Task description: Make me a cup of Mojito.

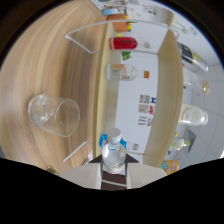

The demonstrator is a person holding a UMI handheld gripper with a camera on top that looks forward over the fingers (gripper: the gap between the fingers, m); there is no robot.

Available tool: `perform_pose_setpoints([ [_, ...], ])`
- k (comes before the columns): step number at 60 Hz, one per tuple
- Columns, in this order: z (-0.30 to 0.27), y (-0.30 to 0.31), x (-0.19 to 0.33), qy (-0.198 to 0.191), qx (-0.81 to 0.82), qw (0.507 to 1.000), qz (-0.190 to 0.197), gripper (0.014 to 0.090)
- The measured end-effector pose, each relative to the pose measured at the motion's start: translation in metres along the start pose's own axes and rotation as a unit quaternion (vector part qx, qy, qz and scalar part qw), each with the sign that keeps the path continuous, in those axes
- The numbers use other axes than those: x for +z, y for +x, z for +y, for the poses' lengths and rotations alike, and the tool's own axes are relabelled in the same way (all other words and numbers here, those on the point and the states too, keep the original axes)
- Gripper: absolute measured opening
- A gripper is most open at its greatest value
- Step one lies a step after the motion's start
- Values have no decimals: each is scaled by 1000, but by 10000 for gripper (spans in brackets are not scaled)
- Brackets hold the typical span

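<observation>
— Since the tongs come first: how do they stand?

— Nearly closed. Both pale fingers press on a small clear bottle with a white cap, one at each side, with no gap that I can see. It is the only thing they hold.

— And the glass?

— A clear, empty glass rests on the light wooden tabletop, off to one side of the held bottle and apart from it — not touching. The whole view is turned, so the glass seems to lie on its side.

— What lies around the glass?

— Thin white lines are marked on the wood, one beyond the glass and one between the glass and the fingers. Past the table edge, well away from the glass, a red bottle and a clear bottle show against a white surface.

— Farther still?

— A second wooden panel, and beyond it another clear bottle — far from the glass. The small items there are too blurred to name.
</observation>
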Motion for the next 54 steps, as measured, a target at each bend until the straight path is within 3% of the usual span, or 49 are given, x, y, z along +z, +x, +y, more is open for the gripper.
perform_pose_setpoints([
  [4, 1, 3, -8, 6, 117, 993, -21, 332],
  [7, 0, 7, -14, 31, 222, 974, -31, 332],
  [14, -4, 3, -28, 61, 468, 878, -75, 332],
  [21, 3, -23, -20, 50, 630, 767, -108, 333],
  [30, 10, -79, -1, 17, 725, 674, -141, 331],
  [44, 14, -162, 22, -43, 737, 650, -181, 331],
  [54, 9, -190, 29, -62, 731, 650, -200, 332],
])
